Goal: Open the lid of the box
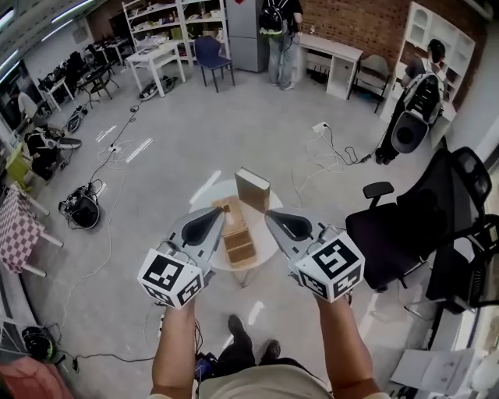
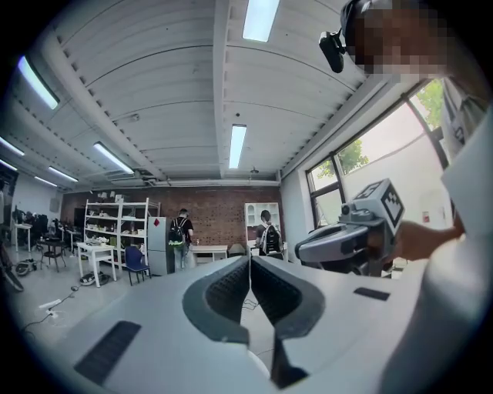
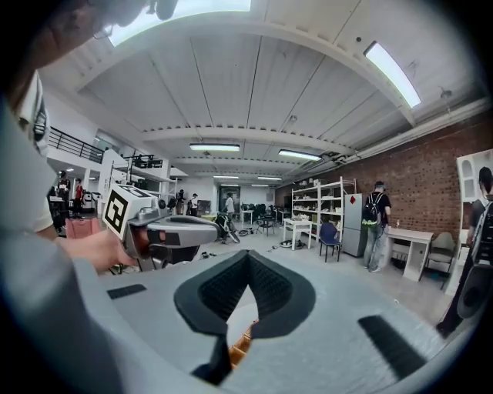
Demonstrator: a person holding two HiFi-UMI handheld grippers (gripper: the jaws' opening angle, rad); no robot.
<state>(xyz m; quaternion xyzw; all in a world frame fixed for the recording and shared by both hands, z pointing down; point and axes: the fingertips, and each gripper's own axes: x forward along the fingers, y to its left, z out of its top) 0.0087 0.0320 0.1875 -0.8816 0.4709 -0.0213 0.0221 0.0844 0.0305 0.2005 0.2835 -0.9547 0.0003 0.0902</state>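
A light wooden box [image 1: 238, 232] lies on a small round white table [image 1: 269, 243]. Its lid [image 1: 252, 189] stands upright at the far end, and the inside shows compartments. My left gripper [image 1: 219, 213] hovers over the box's left edge, its jaws shut on nothing. To the right of the box my right gripper [image 1: 269, 214] is level with it, also shut and empty. In the left gripper view, the left gripper [image 2: 250, 262] points across the room with the right gripper [image 2: 347, 242] beside it. In the right gripper view, a bit of the box [image 3: 240, 346] shows under the right gripper [image 3: 248, 258].
A black office chair [image 1: 405, 234] stands close on the right of the table. Cables [image 1: 327, 148] run over the floor behind it. A checked table [image 1: 15, 230] stands at the left, and people and shelves [image 1: 168, 19] line the far wall.
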